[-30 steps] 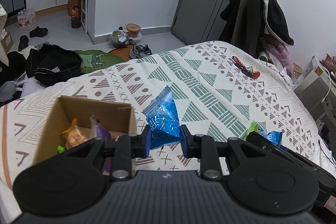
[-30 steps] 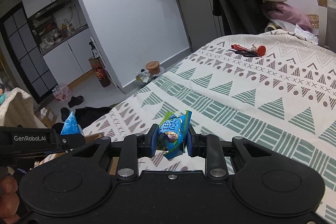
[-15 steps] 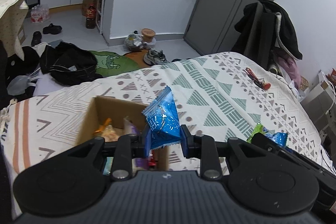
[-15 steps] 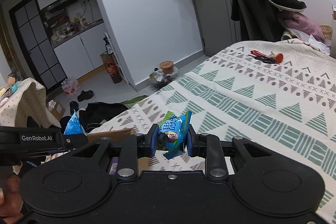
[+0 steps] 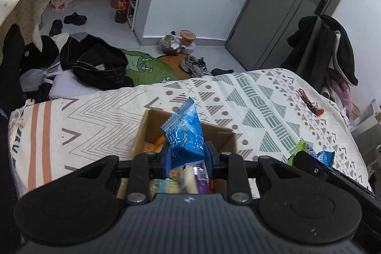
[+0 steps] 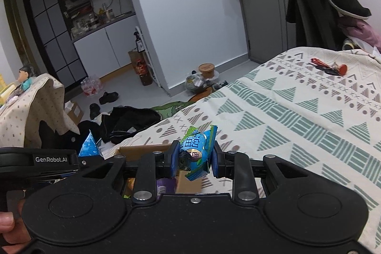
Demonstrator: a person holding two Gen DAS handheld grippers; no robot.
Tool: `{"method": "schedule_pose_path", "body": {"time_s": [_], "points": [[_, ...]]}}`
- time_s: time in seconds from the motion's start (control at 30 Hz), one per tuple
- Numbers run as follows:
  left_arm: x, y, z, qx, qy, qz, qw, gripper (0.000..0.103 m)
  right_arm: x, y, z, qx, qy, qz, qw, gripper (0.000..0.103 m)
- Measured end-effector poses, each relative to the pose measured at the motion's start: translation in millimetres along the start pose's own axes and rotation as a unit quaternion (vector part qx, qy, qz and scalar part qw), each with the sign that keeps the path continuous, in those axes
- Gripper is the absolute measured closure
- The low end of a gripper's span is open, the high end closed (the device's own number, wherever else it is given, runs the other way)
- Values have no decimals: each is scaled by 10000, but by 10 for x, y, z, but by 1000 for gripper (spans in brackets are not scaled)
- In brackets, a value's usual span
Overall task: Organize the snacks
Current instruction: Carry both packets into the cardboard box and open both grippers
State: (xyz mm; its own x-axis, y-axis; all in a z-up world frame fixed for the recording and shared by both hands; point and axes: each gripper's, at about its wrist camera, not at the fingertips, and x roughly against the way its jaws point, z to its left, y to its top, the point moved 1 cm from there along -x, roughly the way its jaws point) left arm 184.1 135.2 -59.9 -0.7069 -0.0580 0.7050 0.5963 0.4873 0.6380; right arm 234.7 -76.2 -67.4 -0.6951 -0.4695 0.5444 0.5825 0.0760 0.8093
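Left gripper (image 5: 187, 156), jaws closed on a blue snack packet (image 5: 185, 135), has travelled from beside the cardboard box (image 5: 142, 127) to directly above its opening; snacks already in the box now show between and beneath its fingers. Right gripper (image 6: 194, 158), jaws clamped on a blue-and-green snack packet (image 6: 196, 149), has followed in the same direction, so the box's near edge (image 6: 142, 148) now lies just below and left of its jaws. Both packets remain held clear of the box. Judged stage: carry complete for the left, release over the opening comes next; the right is close behind
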Motion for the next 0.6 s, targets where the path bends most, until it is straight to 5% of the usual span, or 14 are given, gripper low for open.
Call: {"method": "schedule_pose_path", "body": {"time_s": [0.6], "points": [[-681,215,264,440,-463,317,9975,75,-561,11,337,334,36,354,9988,77]]}}
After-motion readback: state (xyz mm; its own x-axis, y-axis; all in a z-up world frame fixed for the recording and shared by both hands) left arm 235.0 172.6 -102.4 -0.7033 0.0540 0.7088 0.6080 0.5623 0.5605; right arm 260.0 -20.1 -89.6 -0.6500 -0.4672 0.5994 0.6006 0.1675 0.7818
